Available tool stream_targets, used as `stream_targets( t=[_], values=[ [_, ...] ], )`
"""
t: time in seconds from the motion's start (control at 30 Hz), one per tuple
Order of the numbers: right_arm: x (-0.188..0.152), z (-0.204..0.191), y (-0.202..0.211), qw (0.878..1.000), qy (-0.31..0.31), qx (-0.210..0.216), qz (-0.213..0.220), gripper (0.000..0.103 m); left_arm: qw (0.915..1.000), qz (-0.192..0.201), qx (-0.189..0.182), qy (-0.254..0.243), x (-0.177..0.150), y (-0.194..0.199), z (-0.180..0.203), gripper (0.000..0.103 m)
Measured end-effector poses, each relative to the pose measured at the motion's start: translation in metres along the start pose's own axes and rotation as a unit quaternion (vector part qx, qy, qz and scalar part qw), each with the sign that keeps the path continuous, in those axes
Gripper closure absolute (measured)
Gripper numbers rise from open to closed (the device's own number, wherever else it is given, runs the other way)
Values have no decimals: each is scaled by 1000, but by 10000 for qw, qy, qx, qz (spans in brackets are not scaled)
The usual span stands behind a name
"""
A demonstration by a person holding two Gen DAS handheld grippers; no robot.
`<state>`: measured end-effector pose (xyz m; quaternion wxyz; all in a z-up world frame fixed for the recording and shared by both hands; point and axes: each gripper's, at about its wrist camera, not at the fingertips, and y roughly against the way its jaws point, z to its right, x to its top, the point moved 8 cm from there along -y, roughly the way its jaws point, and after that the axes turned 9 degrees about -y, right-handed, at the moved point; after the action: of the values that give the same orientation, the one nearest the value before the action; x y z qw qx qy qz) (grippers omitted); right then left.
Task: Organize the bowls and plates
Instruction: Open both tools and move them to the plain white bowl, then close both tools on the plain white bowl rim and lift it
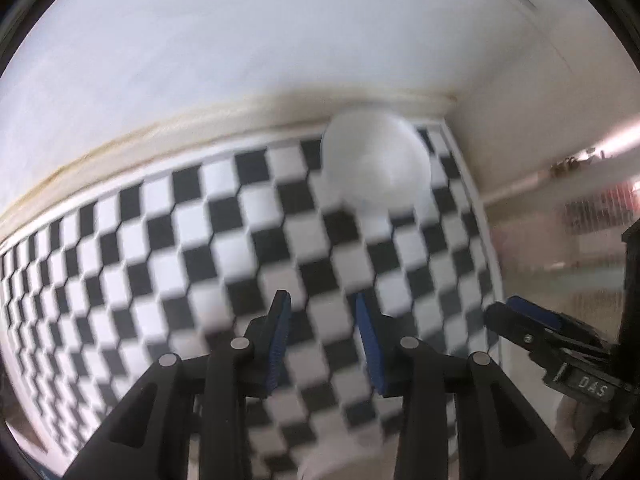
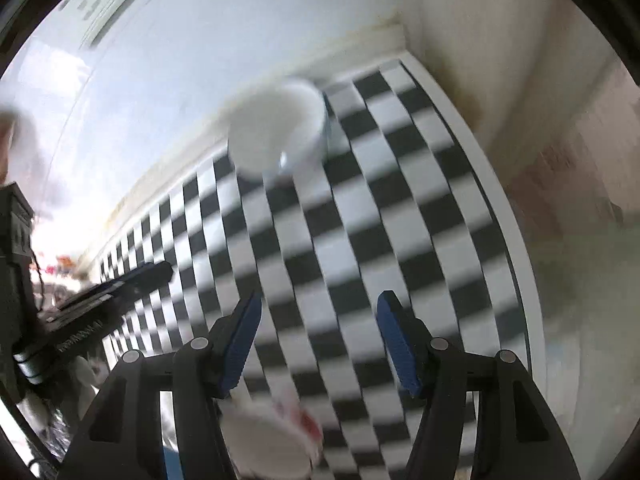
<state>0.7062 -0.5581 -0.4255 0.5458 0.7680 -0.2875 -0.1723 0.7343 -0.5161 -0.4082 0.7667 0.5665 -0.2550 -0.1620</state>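
It is bright and soft with no hard shadows, but both round pictures bend at the dark edges, and the checks [image 1: 224, 240] and white bowl [image 2: 276, 128] look smeared and blurry.

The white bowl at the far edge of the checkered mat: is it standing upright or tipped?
Upright. The white bowl shows its open mouth facing up on the checkered mat; blur hides any contents.

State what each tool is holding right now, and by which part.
Nothing. The left tool and the right tool both stand open over the checkered surface, empty.
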Motion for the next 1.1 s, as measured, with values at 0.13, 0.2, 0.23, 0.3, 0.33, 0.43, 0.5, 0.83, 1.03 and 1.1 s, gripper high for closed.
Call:
stream_targets(
  t=[0.13, 0.2, 0.23, 0.3, 0.33, 0.43, 0.5, 0.83, 1.03, 1.1],
  values=[
    [57, -2, -30, 9998, -117, -128, 36, 40, 9999, 2, -24, 145, 45, -29, -3, 71],
    [75, -4, -47, 9996, -264, -26, -97, 42, 9997, -71, -67, 212, 60, -44, -4, 71],
    [83, -3, -53, 9994, -324, 33, -141, 45, 9997, -122, -52, 224, 67, -52, -4, 71],
    [91, -1, -63, 9990, -360, 56, -255, 46, 9997, -149, -17, 181, 76, -62, -3, 72],
    [95, -1, -70, 9988, -380, -10, -307, 46, 9997, -169, 43, 144, 81, -69, -4, 71],
    [105, 1, -89, 9979, -428, -115, -479, 47, 9997, -167, 101, 124, 88, -80, -8, 72],
    [108, 3, -98, 9967, -537, -86, -608, 59, 9996, -221, 144, 109, 90, -90, -12, 72],
    [111, 4, -104, 9965, -463, -174, -668, 92, 9996, -253, 73, 46, 92, -99, -8, 91],
    [106, 3, -95, 9970, -372, -142, -668, 93, 9998, -147, 121, -20, 87, -90, 2, 91],
    [99, 2, -90, 9974, -315, -135, -627, 93, 9998, -119, 152, -57, 82, -84, 5, 91]
  ],
)
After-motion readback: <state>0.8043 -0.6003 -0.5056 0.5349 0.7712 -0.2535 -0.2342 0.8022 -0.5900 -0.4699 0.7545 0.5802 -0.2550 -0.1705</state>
